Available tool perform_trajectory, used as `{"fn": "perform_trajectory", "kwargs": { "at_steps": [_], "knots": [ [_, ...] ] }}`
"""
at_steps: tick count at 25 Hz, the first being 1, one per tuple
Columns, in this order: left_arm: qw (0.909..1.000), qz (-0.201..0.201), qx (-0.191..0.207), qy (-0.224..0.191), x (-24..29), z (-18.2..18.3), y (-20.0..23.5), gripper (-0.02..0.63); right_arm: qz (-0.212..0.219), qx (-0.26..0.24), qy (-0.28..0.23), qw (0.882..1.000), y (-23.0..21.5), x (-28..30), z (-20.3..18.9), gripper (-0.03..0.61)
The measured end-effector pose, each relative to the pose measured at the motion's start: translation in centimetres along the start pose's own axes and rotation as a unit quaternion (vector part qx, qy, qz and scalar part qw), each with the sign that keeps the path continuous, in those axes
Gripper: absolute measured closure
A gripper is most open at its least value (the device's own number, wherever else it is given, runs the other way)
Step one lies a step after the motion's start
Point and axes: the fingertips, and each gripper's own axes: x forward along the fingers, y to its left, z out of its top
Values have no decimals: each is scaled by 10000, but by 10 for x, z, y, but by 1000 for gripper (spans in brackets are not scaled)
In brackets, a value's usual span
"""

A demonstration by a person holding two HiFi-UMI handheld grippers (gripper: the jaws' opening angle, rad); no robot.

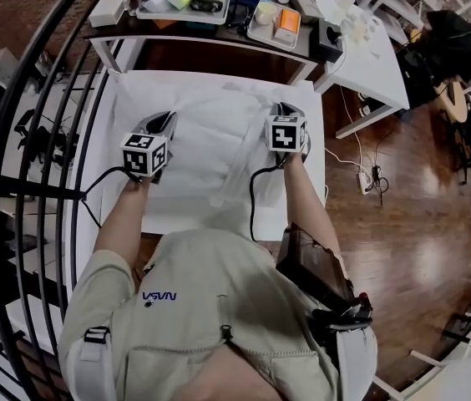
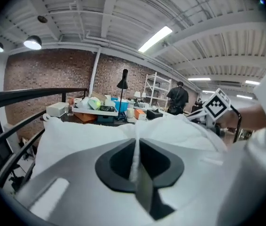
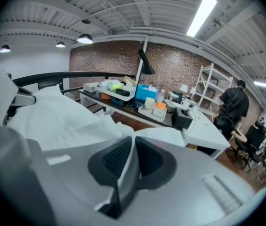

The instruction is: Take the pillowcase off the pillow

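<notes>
L gripper (image 2: 135, 160) clamped on thin white pillowcase (image 1: 210, 140) fold | R gripper (image 3: 132, 161) same | soft, wrinkled

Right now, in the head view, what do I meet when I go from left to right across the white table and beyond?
black railing → left claw → pillowcase → right claw → white power strip on the floor

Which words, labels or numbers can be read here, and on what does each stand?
"NASA": on the person's shirt, upside down in the head view.
Marker cubes: square patterns only, no letters.
Boxes on the far table: any print too small to read.
</notes>
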Motion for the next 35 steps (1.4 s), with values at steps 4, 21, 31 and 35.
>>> {"fn": "perform_trajectory", "kwargs": {
  "at_steps": [4,21,31,35],
  "knots": [
    [9985,110,487,216,27,-16,10,547,501,33,-442,9978,22,-7,14,494],
    [9868,-1208,816,-698,-75,-1,-111,326,631,957,-832,9899,106,-141,-56,451],
    [9839,-865,1500,440,-96,-98,-144,304,1035,754,-35,9918,174,-164,-135,391],
    [9793,-736,1779,628,-77,-113,-141,286,1117,690,201,9911,184,-149,-148,380]
  ]
}}
